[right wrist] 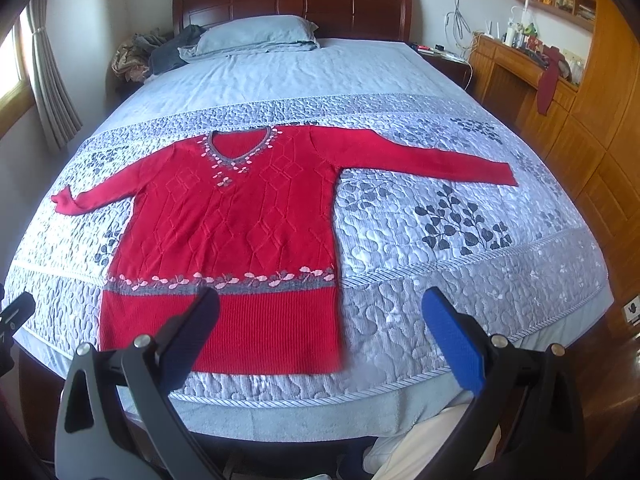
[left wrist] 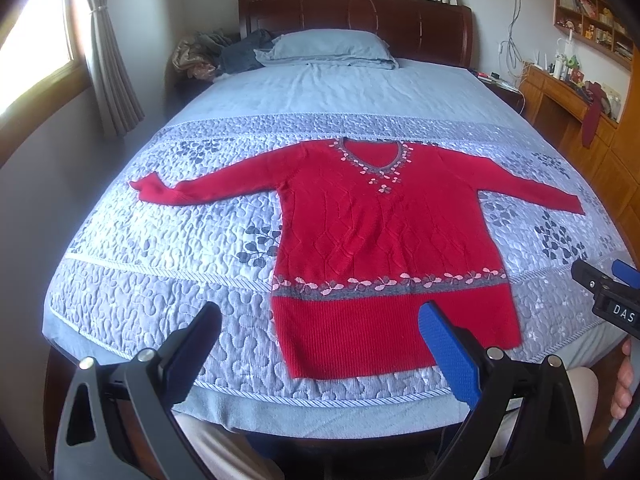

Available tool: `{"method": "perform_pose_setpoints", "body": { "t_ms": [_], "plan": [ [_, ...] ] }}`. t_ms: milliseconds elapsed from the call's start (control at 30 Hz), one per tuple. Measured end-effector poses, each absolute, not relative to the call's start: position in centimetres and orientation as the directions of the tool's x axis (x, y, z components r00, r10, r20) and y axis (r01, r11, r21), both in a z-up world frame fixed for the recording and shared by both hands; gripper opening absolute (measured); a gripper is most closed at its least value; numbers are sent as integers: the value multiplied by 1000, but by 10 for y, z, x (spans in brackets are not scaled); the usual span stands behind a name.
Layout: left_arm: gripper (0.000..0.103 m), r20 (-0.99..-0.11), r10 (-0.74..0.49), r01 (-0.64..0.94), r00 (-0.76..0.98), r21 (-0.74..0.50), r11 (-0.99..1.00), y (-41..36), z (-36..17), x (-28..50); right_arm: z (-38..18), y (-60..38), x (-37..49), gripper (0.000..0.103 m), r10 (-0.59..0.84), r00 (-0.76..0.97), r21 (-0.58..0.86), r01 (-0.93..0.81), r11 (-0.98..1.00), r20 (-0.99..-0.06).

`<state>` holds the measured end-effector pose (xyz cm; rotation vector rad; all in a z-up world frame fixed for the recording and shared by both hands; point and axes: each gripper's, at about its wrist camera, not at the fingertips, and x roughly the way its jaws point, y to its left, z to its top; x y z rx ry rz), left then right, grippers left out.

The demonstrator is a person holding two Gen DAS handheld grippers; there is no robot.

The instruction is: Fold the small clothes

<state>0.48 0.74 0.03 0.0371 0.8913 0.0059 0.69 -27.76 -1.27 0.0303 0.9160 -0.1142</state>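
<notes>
A red knitted sweater [left wrist: 372, 232] with a grey flowered V-neck and hem band lies flat, front up, on the quilted bed, both sleeves spread out sideways. It also shows in the right wrist view [right wrist: 236, 216]. My left gripper [left wrist: 320, 320] is open and empty, held above the foot of the bed over the sweater's hem. My right gripper [right wrist: 320, 308] is open and empty, held above the hem's right corner. The right gripper's tip also shows at the right edge of the left wrist view [left wrist: 600, 280].
The bed has a grey-blue quilt [left wrist: 160, 248], a pillow [left wrist: 332, 46] and a wooden headboard [left wrist: 360, 16]. A clothes pile [left wrist: 216, 54] sits at the head's left. A wooden desk with shelves [left wrist: 568, 88] stands on the right, curtains and window on the left.
</notes>
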Motion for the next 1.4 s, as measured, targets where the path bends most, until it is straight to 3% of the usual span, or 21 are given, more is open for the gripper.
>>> {"method": "perform_pose_setpoints", "body": {
  "t_ms": [1400],
  "plan": [
    [99,-779,46,-3,625,56,998,8,-3,16,-21,-277,18,100,-81,591,-23,105,994,-802]
  ]
}}
